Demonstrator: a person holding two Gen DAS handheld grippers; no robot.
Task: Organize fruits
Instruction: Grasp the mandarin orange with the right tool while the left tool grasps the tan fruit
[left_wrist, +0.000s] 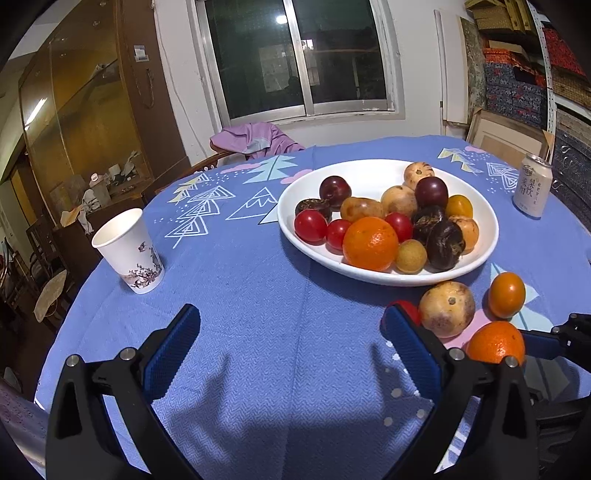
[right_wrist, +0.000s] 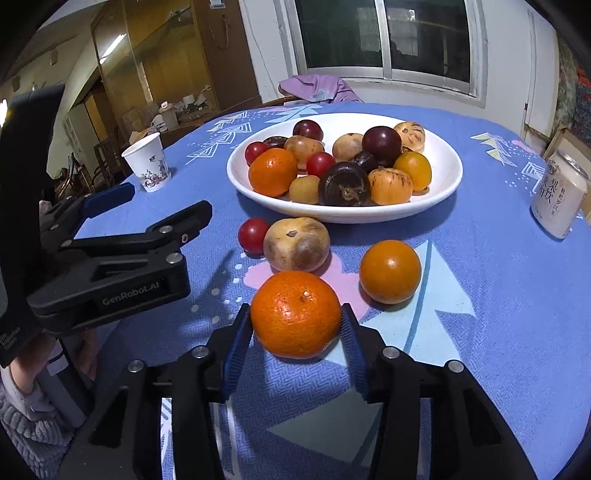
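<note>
Between your right gripper's blue pads sits the mandarin, resting on the tablecloth near the table's front edge; both pads touch its sides, so you have it clamped. Your left gripper hangs wide open over bare cloth, holding nothing, to the left of the loose fruit. Just behind the mandarin lie a tan pear and, touching the pear's left side, a small tomato. A smooth orange sits apart to the right. Beyond these, toward the table's middle, stands the white bowl, heaped with another mandarin, tomatoes, plums, dark water chestnuts and tan fruit. A paper cup stands near the left edge, a drink can near the right edge.
</note>
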